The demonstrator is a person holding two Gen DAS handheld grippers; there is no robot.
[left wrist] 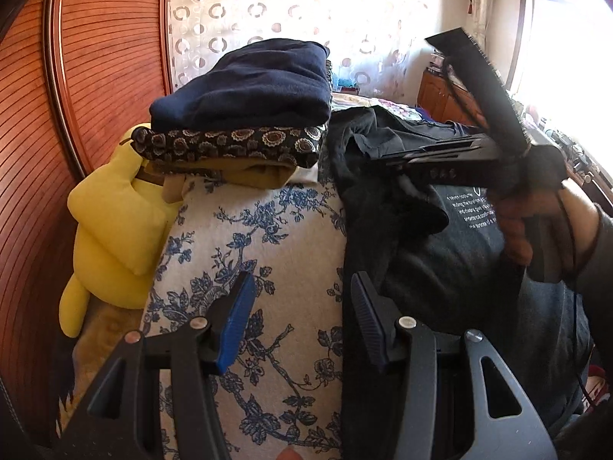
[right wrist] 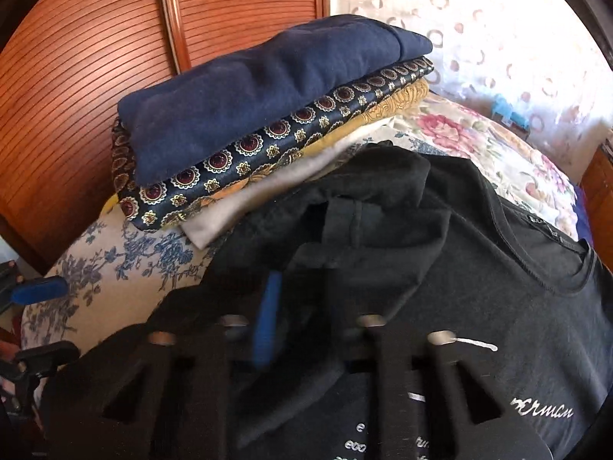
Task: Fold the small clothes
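working over a dark t-shirt [right wrist: 479,280] spread on the flowered bedspread [left wrist: 245,230], beside a stack of folded clothes [right wrist: 268,115]

left gripper [left wrist: 302,318]: standing apart, empty, hovering at the shirt's edge

right gripper [right wrist: 299,318]: blurred, looking nearly together over a bunched black fold [right wrist: 383,191]; cannot tell if cloth is pinched

likely faults:
- pinching several layers at once, dragging the whole shirt
- catching bedspread with the shirt
- sweeping an arm into the stack, toppling it
- losing a thin hem from a shallow grip
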